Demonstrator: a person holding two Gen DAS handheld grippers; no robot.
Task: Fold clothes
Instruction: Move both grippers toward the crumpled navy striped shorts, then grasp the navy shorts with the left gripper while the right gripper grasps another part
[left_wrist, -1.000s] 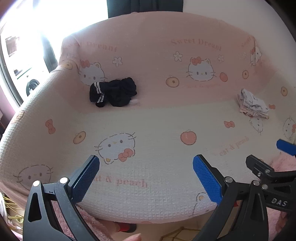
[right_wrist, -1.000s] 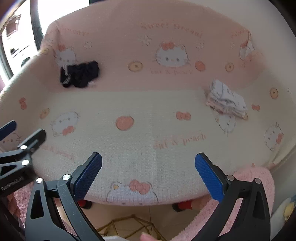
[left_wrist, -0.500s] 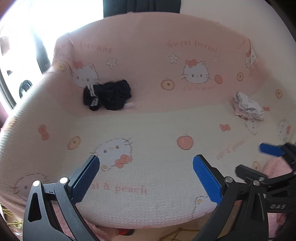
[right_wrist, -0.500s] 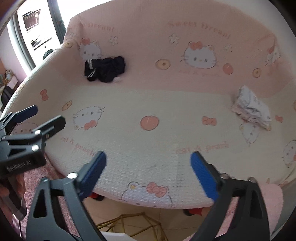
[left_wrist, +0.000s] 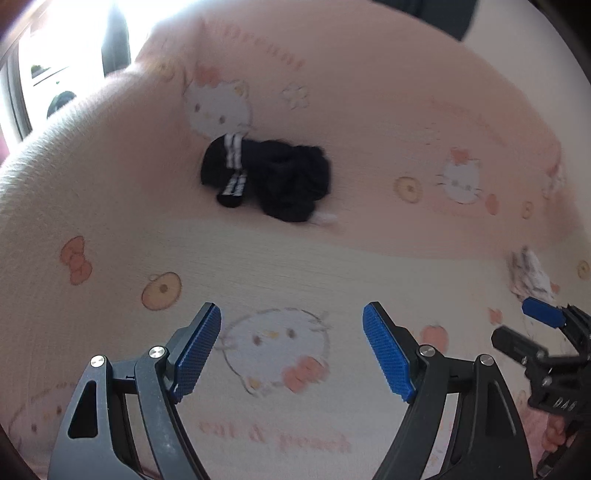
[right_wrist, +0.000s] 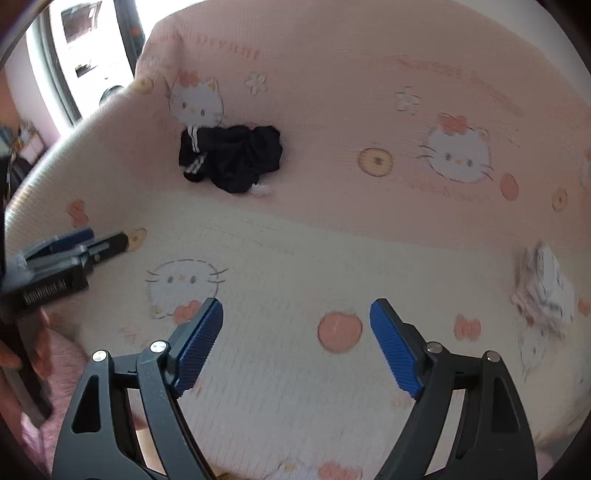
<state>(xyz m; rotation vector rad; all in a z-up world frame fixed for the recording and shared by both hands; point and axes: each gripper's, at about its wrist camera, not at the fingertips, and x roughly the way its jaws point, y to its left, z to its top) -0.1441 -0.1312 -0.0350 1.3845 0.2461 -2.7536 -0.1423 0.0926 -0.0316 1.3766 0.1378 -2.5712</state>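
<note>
Black garment (left_wrist: 267, 179) nearer now, right gripper (right_wrist: 295, 343) narrowed (nothing held)

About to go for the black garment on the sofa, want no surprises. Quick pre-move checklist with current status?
1. Left gripper empty, jaws apart: ok.
2. Right gripper empty: ok; its jaws have just been closing a little but stand apart.
3. Crumpled black garment with white stripes in view, lying at the crease between seat and backrest: ok.
4. Nothing on the pink cartoon-cat sofa cover between the grippers and the garment: ok.
5. Small white and pink folded pile apart from the garment, far right of the seat: ok.
6. Which edge or seam of the garment to grasp: cannot tell, it is bunched and blurred.
</note>
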